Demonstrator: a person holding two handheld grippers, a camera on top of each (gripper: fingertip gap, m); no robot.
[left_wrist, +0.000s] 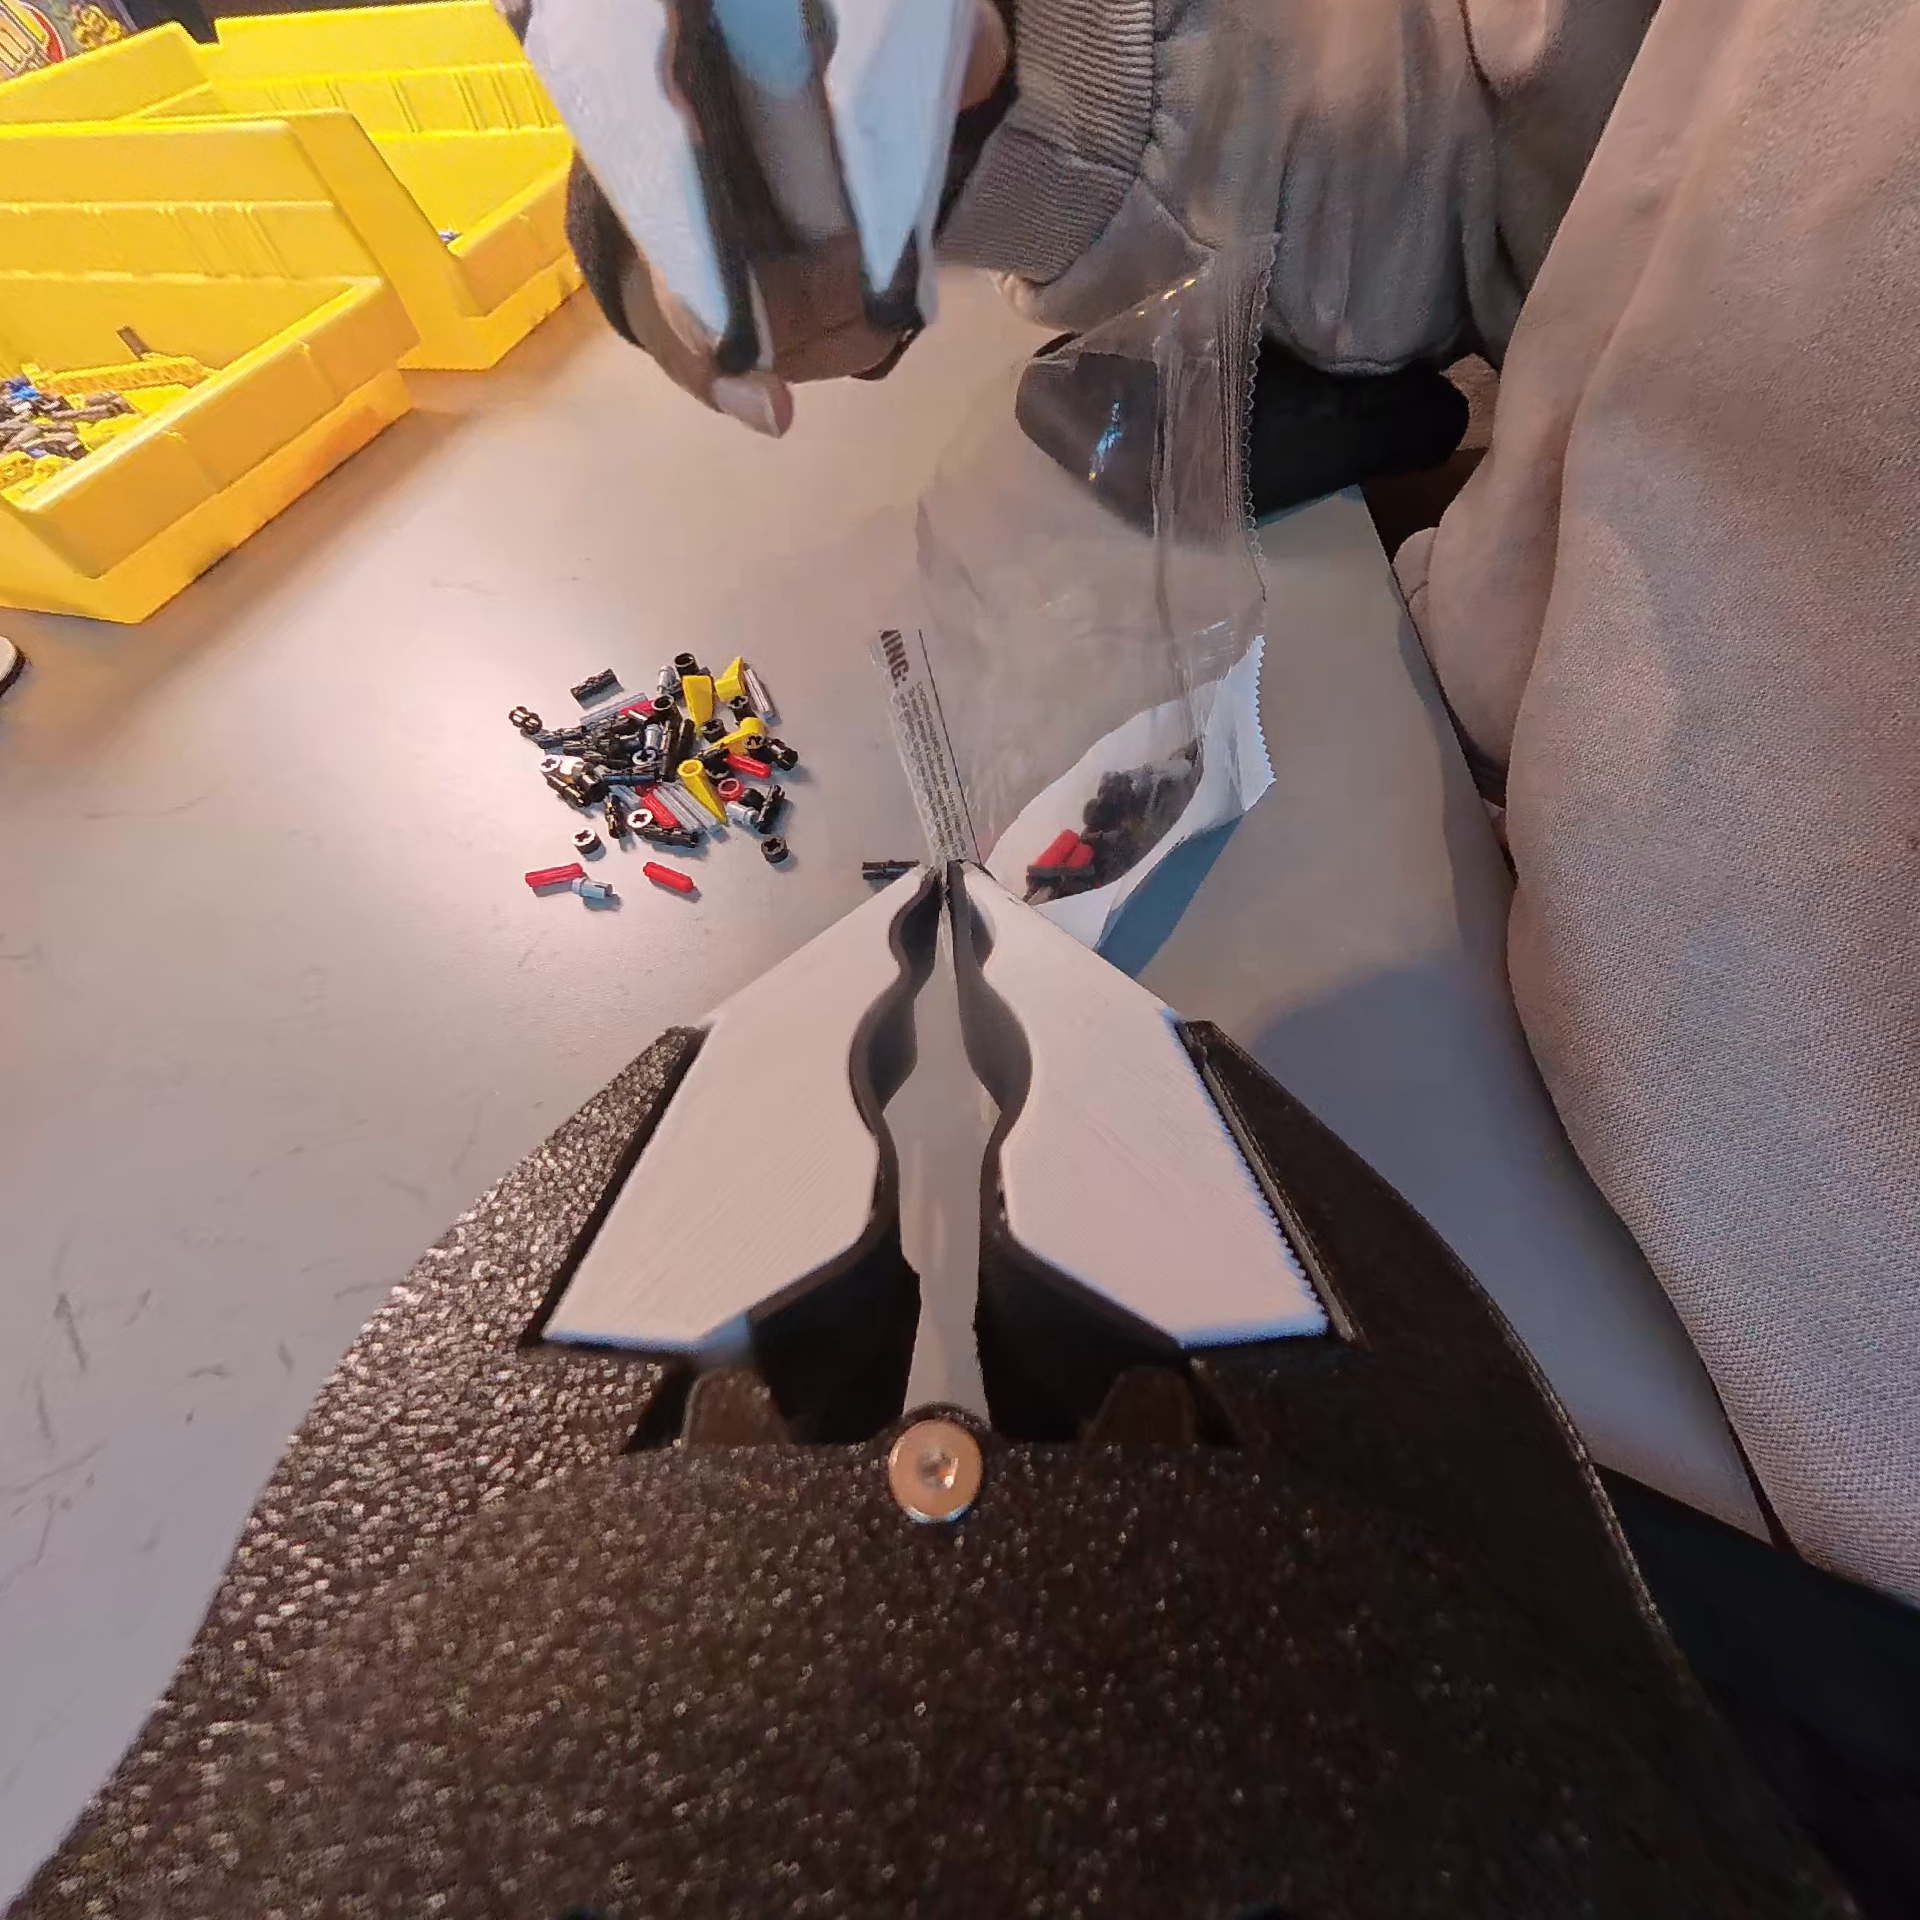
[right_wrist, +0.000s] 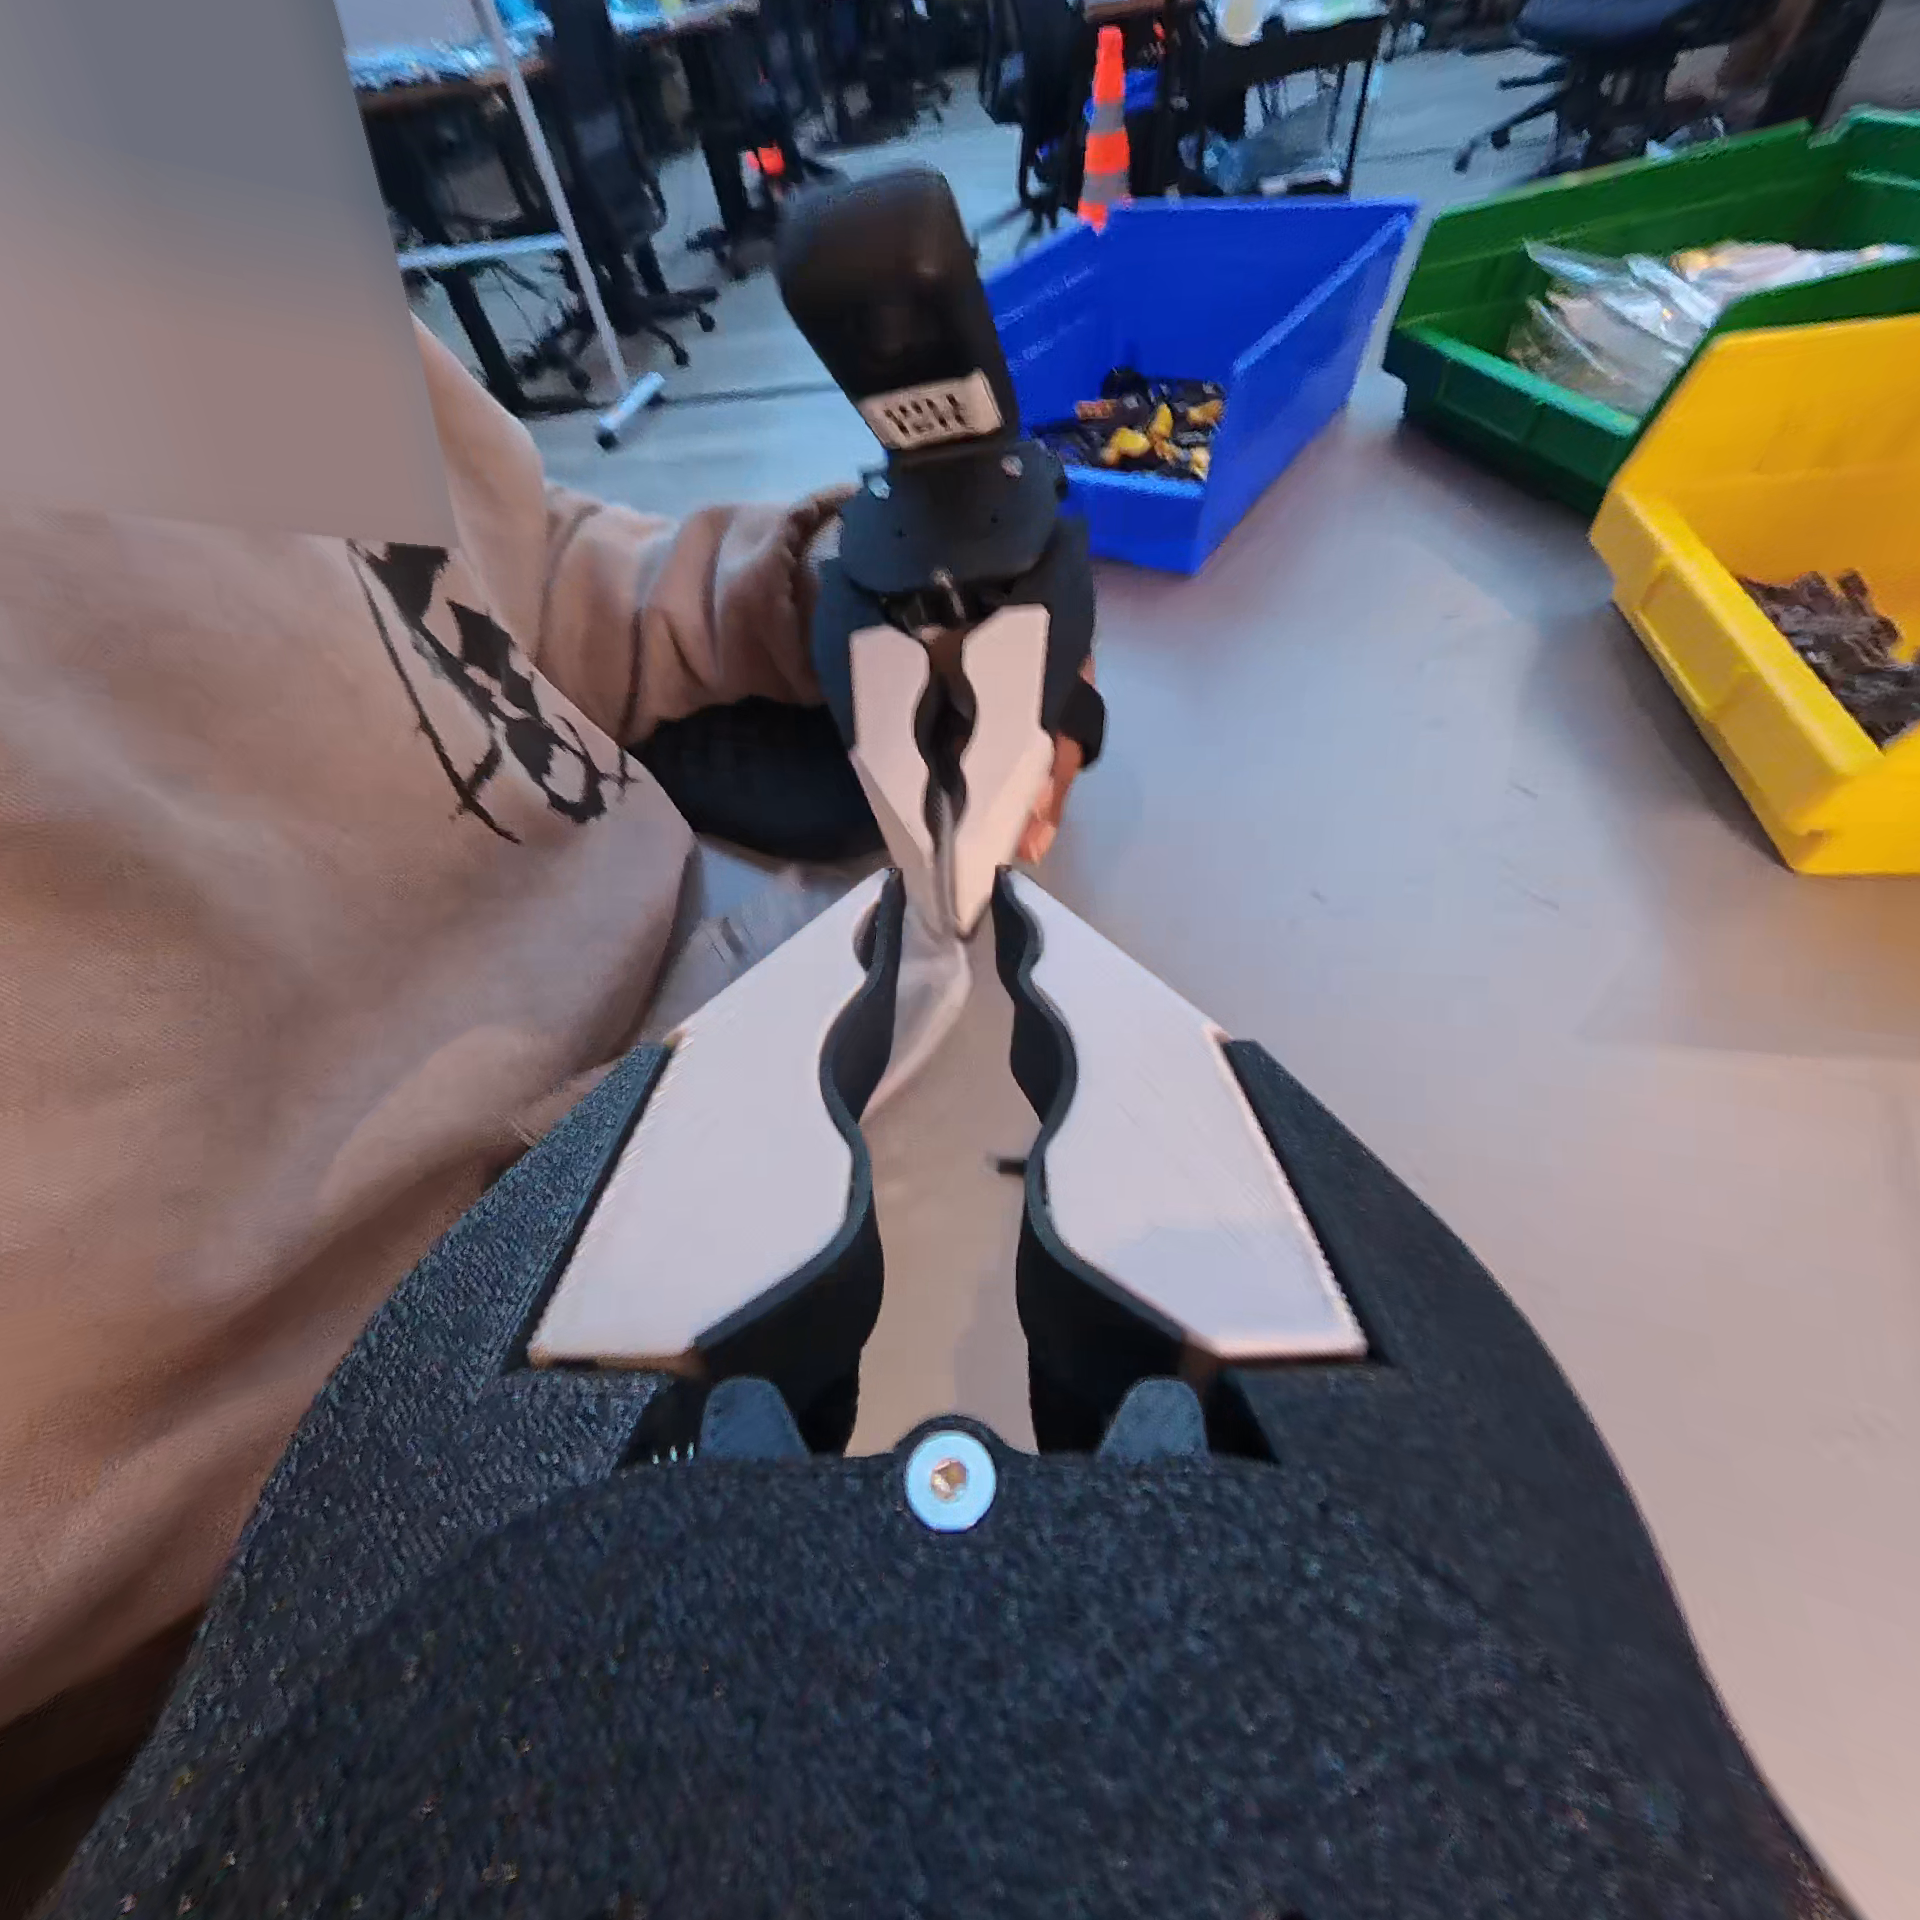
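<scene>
Nearby, small parts (left_wrist: 665, 769), maybe pins, yellow bins (left_wrist: 208, 312)

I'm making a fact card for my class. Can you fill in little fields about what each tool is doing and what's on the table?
left tool: shut on the clear plastic bag
right tool: open, holds nothing, close to the left tool
bag contents: a few red and black small parts left inside
table: pile of small plastic parts beside the bag
left of pile: yellow bins

Grey tabletop (right_wrist: 1455, 831); desks (right_wrist: 540, 83), office chairs (right_wrist: 644, 270) behind (traffic cone (right_wrist: 1107, 114) too)
</scene>
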